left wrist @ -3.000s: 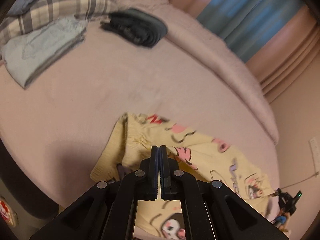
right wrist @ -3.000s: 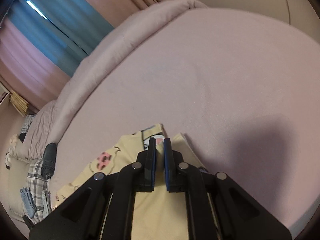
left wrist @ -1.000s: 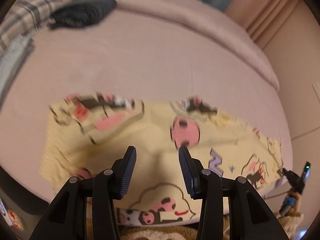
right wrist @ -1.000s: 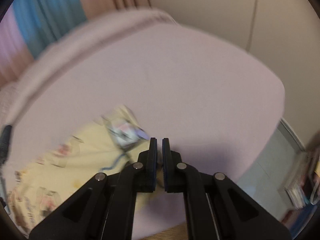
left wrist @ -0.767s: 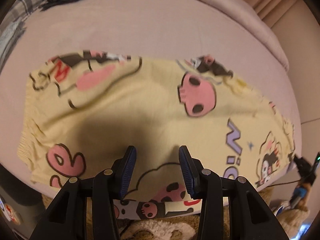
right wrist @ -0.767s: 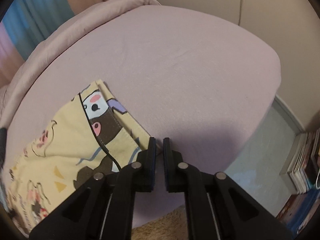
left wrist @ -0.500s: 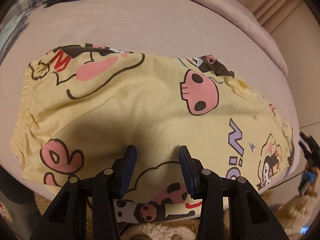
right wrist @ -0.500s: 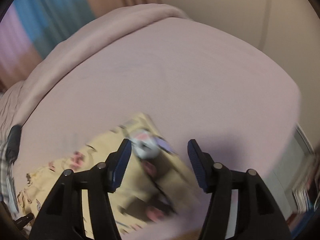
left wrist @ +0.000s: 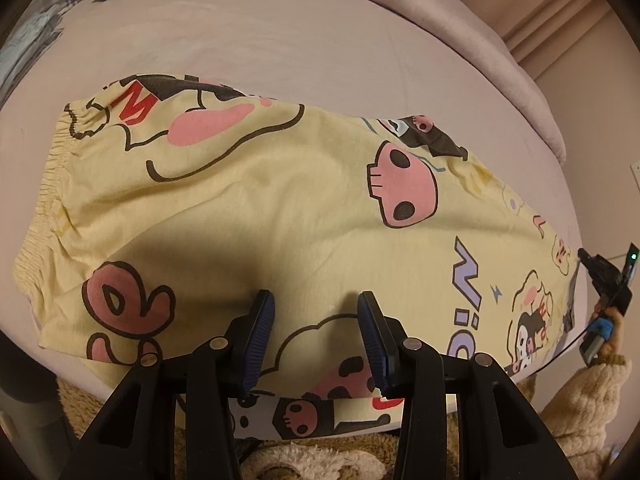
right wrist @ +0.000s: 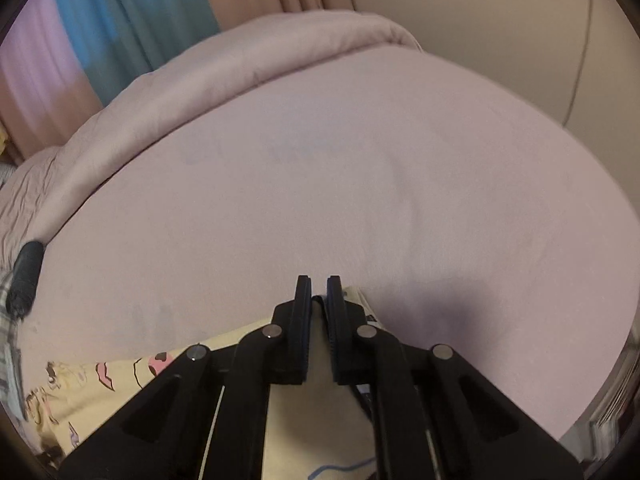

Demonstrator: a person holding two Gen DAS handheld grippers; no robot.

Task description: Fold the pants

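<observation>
Right claw fingers nearly together, a thin fold of the yellow printed pants pinched between the pads at the tips. Pants edge sits at the near side of the bed, fabric running down-left under the claw body; cartoon prints visible lower left. Pink sheet is flat, claw shadow falls just right of the tips. Rolled duvet along the far edge. Dark rolled item at far left. Blue and pink curtains behind, beige wall at right.
</observation>
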